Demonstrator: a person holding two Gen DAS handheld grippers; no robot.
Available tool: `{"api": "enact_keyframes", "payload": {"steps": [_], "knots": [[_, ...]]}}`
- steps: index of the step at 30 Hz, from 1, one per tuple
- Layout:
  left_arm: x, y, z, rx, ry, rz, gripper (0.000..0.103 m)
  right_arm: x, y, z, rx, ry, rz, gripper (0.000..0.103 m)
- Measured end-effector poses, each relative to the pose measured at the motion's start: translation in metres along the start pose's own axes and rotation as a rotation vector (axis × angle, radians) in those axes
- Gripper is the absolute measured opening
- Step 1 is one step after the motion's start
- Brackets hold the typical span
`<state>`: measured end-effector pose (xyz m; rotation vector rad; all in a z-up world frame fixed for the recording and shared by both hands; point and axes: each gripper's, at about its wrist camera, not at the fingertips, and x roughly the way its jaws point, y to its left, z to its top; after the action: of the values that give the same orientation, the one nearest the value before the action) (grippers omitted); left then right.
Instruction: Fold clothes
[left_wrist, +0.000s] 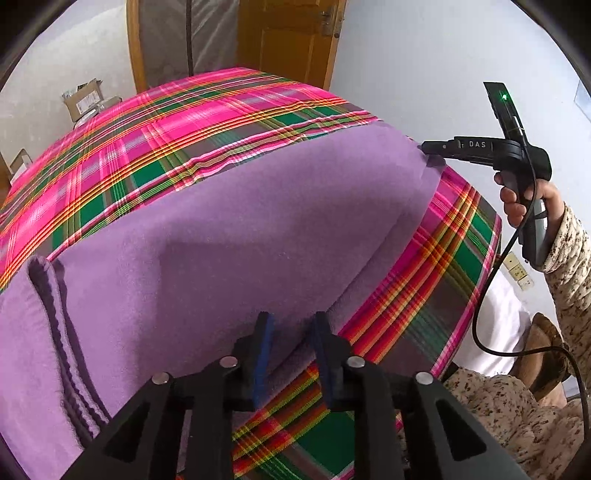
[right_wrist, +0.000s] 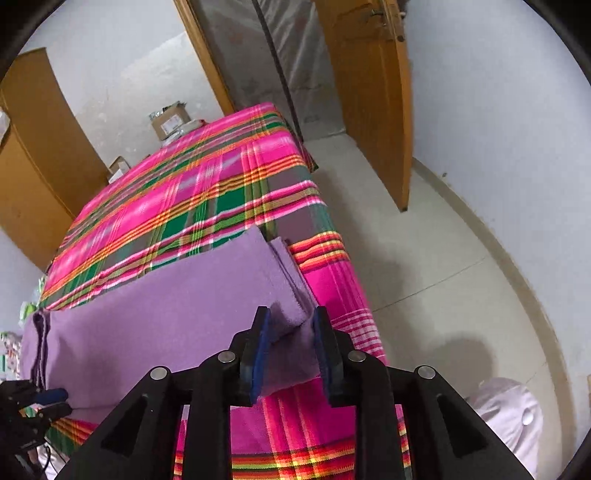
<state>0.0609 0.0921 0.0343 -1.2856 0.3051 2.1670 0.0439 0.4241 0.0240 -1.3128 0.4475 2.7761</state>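
Right wrist view: plaid-covered bed (right_wrist: 207, 192), wooden door (right_wrist: 373, 92), right hand-held gripper (right_wrist: 290, 325) parted around purple cloth (right_wrist: 166, 302).

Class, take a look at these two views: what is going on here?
A person with a two-finger gripper in each hand is folding a purple cloth on a bed with a plaid cover. The right gripper has a folded corner of the cloth between its fingers, which stand apart. The left gripper hovers open over the cloth's near edge. The cloth lies mostly flat.
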Motion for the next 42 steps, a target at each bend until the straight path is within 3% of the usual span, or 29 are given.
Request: {"api": "enact_keyframes", "payload": {"steps": [2,4,6,10,16,18,20,22,30,42], "knots": [[0.002,0.000,0.002,-0.006,0.001,0.007,0.024,0.000,0.003,-0.002,-0.015,-0.009,-0.008,0.024],[0.003,0.000,0.003,-0.008,0.001,0.008,0.024,0.000,0.008,-0.002,-0.043,-0.023,-0.030,0.008],[0.003,0.000,0.003,-0.012,0.001,0.005,0.023,-0.004,0.015,-0.003,-0.085,-0.042,-0.046,0.007],[-0.007,0.001,0.003,-0.017,-0.028,-0.011,0.004,-0.021,0.021,0.002,-0.106,-0.108,-0.040,0.006],[-0.027,-0.004,0.003,-0.003,-0.079,-0.050,0.002,-0.050,0.026,0.005,-0.097,-0.177,-0.012,0.006],[-0.027,-0.011,0.003,0.018,-0.092,-0.033,0.002,-0.056,0.028,0.007,-0.098,-0.189,-0.005,0.006],[-0.025,-0.017,0.003,0.036,-0.102,-0.005,0.020,-0.061,0.030,0.009,-0.103,-0.197,-0.003,0.006],[-0.017,-0.022,0.004,0.053,-0.079,0.020,0.029,-0.059,0.031,0.008,-0.108,-0.191,-0.017,0.006],[0.012,-0.039,0.008,0.129,0.000,0.120,0.029,-0.044,0.016,-0.002,-0.061,-0.138,-0.037,0.006],[0.006,-0.031,0.014,0.084,0.003,0.054,0.027,-0.037,0.023,0.002,-0.112,-0.156,-0.083,0.006]]}}
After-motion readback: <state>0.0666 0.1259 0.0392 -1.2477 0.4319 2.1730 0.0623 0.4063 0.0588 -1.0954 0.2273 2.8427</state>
